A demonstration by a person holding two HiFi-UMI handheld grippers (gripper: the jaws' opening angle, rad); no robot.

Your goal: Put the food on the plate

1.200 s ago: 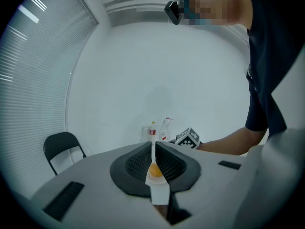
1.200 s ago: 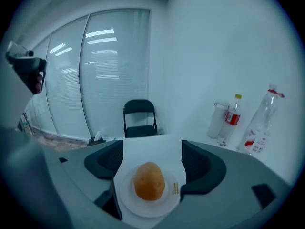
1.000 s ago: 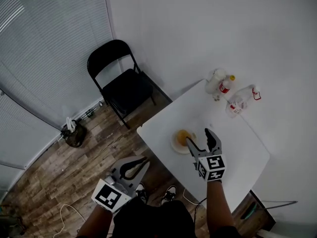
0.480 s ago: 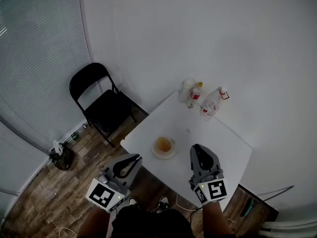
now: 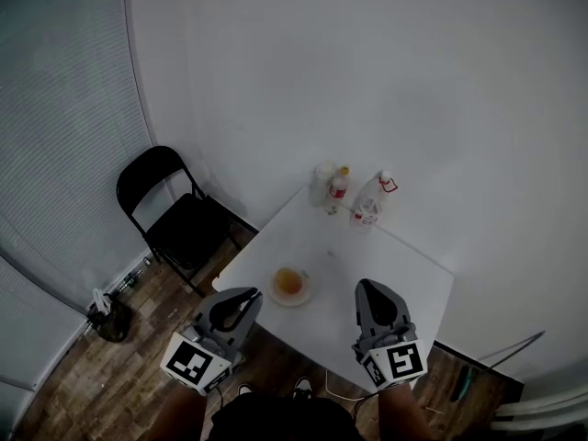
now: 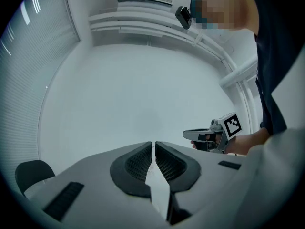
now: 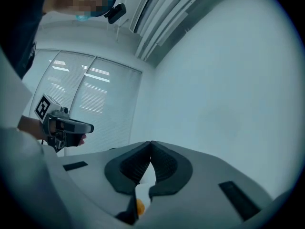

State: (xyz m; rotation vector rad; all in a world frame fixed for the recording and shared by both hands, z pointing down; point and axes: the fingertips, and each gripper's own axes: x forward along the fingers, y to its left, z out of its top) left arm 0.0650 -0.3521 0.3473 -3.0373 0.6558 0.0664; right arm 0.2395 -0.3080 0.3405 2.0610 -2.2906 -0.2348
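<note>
A small white plate [image 5: 304, 297] sits near the front left corner of the white table [image 5: 377, 251], with an orange-brown piece of food [image 5: 289, 281] lying on it. My right gripper [image 5: 368, 288] is held above the table's near edge, to the right of the plate and apart from it. Its jaws are shut with nothing between them [image 7: 151, 144]. My left gripper [image 5: 249, 295] hovers just off the table's left front corner, shut and empty [image 6: 153, 144]. Both point up at the wall. A speck of the orange food [image 7: 139, 205] shows below the right jaws.
Three bottles stand at the table's far edge by the wall: a white one [image 5: 322, 181], a red-labelled one [image 5: 338, 185] and a clear spray bottle [image 5: 371, 201]. A black folding chair [image 5: 176, 214] stands on the wood floor to the left. A dark bag [image 5: 107, 316] lies by the blinds.
My right gripper was open around the plate a second ago; it has shut and drawn back to the table's near edge. The food stays on the plate. The head view has tilted up.
</note>
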